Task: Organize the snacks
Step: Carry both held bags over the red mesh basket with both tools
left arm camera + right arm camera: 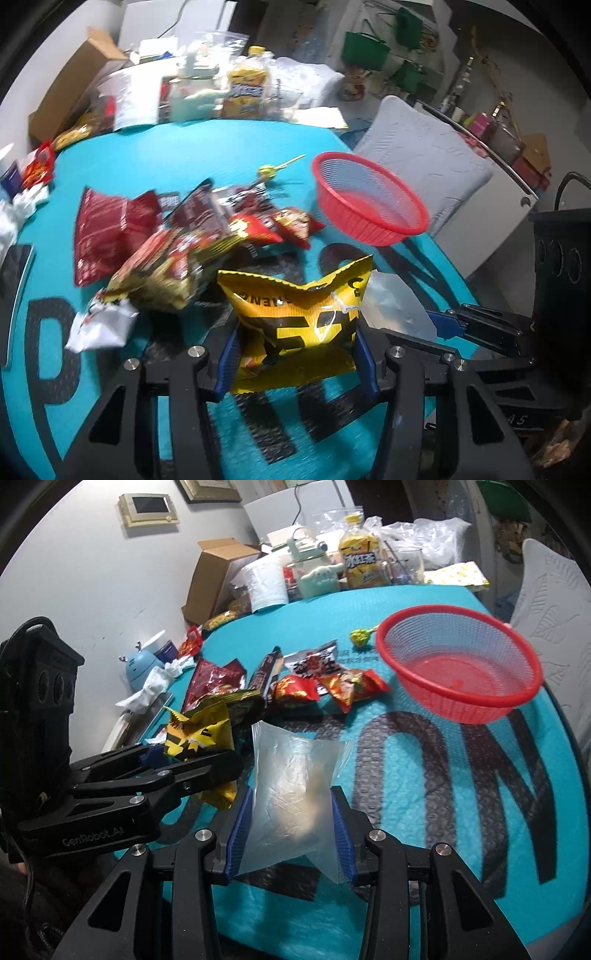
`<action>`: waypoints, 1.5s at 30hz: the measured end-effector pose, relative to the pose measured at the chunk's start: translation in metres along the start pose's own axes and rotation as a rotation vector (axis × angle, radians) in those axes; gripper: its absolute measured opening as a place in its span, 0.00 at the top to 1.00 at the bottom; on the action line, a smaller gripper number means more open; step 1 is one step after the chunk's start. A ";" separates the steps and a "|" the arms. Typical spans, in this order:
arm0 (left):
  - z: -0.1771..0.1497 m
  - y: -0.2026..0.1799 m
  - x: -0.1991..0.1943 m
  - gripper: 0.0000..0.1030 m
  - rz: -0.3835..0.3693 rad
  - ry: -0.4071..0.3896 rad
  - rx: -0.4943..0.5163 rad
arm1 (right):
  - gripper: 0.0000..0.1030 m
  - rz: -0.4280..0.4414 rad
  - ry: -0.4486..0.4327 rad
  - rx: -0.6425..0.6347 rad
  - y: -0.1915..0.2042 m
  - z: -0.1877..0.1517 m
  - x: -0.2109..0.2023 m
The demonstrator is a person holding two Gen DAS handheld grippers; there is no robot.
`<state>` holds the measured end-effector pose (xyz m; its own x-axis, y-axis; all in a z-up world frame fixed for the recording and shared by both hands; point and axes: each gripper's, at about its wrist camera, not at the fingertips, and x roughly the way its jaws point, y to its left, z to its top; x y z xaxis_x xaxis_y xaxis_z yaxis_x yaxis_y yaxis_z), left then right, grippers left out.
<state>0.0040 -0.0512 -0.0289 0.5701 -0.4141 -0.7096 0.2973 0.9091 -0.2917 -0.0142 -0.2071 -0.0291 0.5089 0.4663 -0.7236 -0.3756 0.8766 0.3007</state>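
My left gripper point(295, 354) is shut on a yellow and black snack bag point(299, 314), held above the teal mat. It also shows in the right wrist view point(201, 734). My right gripper point(291, 834) is shut on a clear plastic zip bag point(291, 790), just right of the yellow bag; the zip bag shows in the left wrist view point(395, 306). A pile of red snack packets point(177, 236) lies on the mat beyond. An empty red mesh basket point(461, 664) stands at the right, also in the left wrist view point(369, 199).
A yellow lollipop point(360, 636) lies near the basket. The far table edge holds a cardboard box point(218, 576), a paper roll point(264, 585), a drink bottle point(360, 559) and plastic bags. A grey chair point(428, 173) stands past the basket. Tissues point(159, 683) lie at the left.
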 end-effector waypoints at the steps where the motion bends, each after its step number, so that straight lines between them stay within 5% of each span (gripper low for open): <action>1: 0.002 -0.003 0.001 0.50 -0.008 -0.002 0.012 | 0.61 -0.011 -0.007 0.002 -0.001 0.000 -0.004; 16: 0.042 -0.039 0.017 0.50 -0.094 -0.041 0.111 | 0.61 -0.117 -0.111 0.033 -0.030 0.016 -0.041; 45: 0.147 -0.080 0.106 0.50 -0.066 -0.033 0.228 | 0.61 -0.236 -0.167 0.063 -0.133 0.096 -0.022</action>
<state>0.1532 -0.1744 0.0133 0.5671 -0.4766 -0.6717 0.4979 0.8480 -0.1813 0.0994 -0.3225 0.0062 0.6987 0.2576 -0.6675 -0.1860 0.9663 0.1782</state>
